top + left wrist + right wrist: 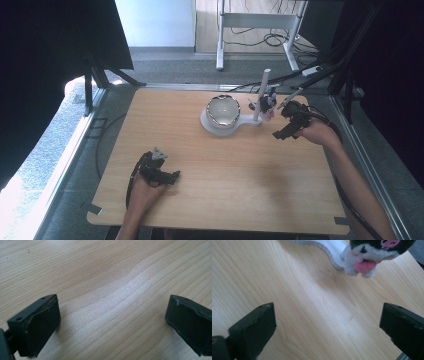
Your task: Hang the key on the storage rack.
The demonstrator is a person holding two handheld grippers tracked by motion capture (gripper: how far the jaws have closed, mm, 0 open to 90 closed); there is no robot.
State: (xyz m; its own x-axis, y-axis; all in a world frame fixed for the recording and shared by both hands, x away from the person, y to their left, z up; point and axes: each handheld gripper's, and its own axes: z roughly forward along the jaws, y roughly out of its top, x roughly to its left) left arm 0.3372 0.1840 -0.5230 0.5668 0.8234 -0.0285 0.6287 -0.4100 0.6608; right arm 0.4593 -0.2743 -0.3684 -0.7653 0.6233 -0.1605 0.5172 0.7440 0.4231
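Here the right gripper (328, 317), jaws wide and empty, has the plush toy (372, 255) at one o'clock.

Wooden table (210, 175), grey floor (165, 65), white metal frame (255, 22), cables (272, 40), black curtains (45, 55)

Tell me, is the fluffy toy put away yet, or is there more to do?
Looks mostly done: the plush toy sits by the white stand's post, beside the bowl. The right gripper is open with nothing between its jaws, just short of the toy. The left gripper rests open on the table. What's left, if anything, I can't tell.
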